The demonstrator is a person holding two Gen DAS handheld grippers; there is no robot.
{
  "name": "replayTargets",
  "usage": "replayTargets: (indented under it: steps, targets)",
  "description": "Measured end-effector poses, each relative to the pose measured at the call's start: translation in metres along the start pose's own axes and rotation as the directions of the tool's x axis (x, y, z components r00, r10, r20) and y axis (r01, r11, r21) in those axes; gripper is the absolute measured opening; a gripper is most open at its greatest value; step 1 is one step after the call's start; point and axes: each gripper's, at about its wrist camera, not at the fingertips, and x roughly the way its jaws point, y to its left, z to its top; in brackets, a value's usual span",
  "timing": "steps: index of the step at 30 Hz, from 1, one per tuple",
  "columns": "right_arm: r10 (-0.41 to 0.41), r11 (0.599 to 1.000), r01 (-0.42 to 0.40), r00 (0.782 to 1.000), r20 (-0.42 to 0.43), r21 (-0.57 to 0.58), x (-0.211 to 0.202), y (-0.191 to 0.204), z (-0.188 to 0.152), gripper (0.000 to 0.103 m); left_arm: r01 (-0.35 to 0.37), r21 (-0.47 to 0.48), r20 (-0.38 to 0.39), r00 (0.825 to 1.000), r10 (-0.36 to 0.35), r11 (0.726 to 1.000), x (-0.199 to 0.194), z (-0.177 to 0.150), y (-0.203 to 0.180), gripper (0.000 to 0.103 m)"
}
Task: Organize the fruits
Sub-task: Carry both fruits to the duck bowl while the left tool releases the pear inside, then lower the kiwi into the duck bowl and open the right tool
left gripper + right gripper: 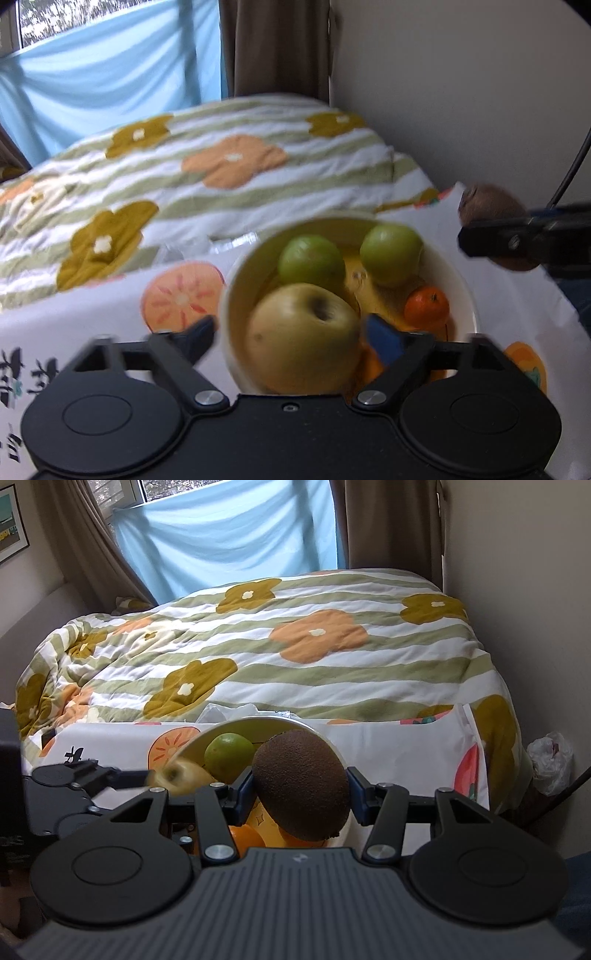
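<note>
Brown kiwi [301,784] | your right gripper [301,790] clamps it above bowl [317,727], ready to drop | left gripper [290,338] wide open around yellow apple [303,338]

A bench [406,753], draped in a white cloth printed with orange persimmon slices [181,295] and black lettering, carries a round cream bowl [463,291] of fruit standing directly on the cloth. Crumpled clear plastic [229,712] lies at the bench's far edge. Just behind stands a bed [258,646] covered by a quilt with green and white stripes and orange and olive flowers.
</note>
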Motion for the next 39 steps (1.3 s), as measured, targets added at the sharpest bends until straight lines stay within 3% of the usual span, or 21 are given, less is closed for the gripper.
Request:
replayTargets:
  steps: [2,12,20,31,33,35,36,39]
  targets:
    - [0.000,1.000,0.000,1.000,-0.001,-0.009,0.000,0.001,0.001,0.066,0.001,-0.001,0.032,0.999,-0.001,1.000,-0.012,0.000,0.005,0.103]
    - [0.038,0.998,-0.039,0.999,-0.019,-0.044,0.013,0.015,0.011,0.066,-0.047,-0.043,0.038,0.998,0.049,0.998,-0.050,-0.008,0.029,0.103]
    - [0.069,0.991,-0.081,0.990,-0.123,-0.102,0.044,0.033,0.015,0.066,-0.076,-0.066,0.046,0.996,0.079,0.995,-0.069,-0.019,0.032,0.103]
    - [0.074,0.988,-0.095,0.984,-0.165,-0.125,0.067,0.042,0.001,0.068,-0.119,-0.116,-0.006,0.993,0.119,0.986,-0.073,-0.044,0.042,0.103]
    - [0.060,0.985,-0.082,0.987,-0.147,-0.149,0.063,0.045,0.000,0.074,-0.122,-0.121,-0.009,0.993,0.122,0.985,-0.075,-0.047,0.042,0.103]
    - [0.040,0.985,-0.060,0.992,-0.123,-0.164,0.057,0.046,-0.001,0.098,-0.127,-0.125,-0.006,0.992,0.127,0.984,-0.078,-0.049,0.041,0.103]
    - [0.033,0.986,-0.049,0.994,-0.103,-0.162,0.053,0.045,-0.002,0.103,-0.128,-0.127,-0.005,0.992,0.128,0.984,-0.079,-0.050,0.040,0.103]
    - [0.046,0.987,-0.057,0.996,-0.079,-0.151,0.045,0.041,-0.003,0.103,-0.133,-0.129,-0.005,0.991,0.133,0.983,-0.082,-0.053,0.037,0.103]
